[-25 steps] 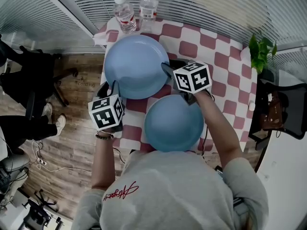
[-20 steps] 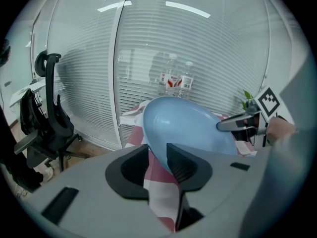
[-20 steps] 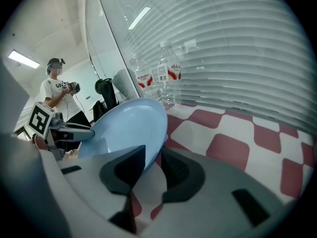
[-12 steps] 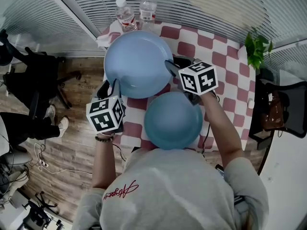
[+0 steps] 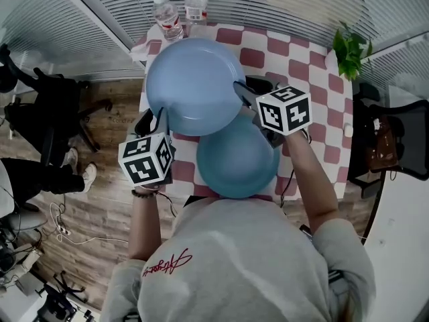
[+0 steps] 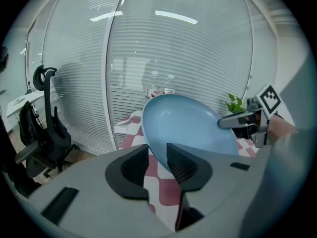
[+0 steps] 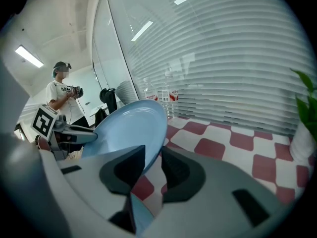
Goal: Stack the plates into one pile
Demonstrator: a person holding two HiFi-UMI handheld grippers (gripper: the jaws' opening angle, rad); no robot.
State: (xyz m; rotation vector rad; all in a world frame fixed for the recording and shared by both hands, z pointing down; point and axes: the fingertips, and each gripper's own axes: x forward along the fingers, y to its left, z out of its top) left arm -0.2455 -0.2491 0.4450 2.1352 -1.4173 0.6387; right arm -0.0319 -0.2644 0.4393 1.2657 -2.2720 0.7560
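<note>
Blue on blue: we've got the left gripper (image 5: 155,121) clamped on the left edge of the big plate (image 5: 194,86). The rim is pinched between its pads, which the left gripper view shows plainly. That plate is held up off the checkered tablecloth (image 5: 315,66). Its near edge hangs over the smaller plate (image 5: 238,163), which sits flat on the cloth closer to us. On the other side, the right gripper (image 5: 240,91) is clamped on the opposite edge of the same big plate, rim wedged between its jaws too. So both grippers share one plate and neither holds anything else.

Step-wise, we'd say we're mid-carry: the big plate is up in the air and not yet set down on anything. It's a bit odd, since a wide plate on top of a smaller one makes a wobbly pile, but that seems to be the plan.

The next move as we read it:
- Bring the big plate toward us until it's centred over the smaller plate.
- Keep it level and lower both sides together.
- Open the jaws only once it rests.

Worth watching that the right gripper's lower jaw doesn't get trapped between the two plates.
</note>
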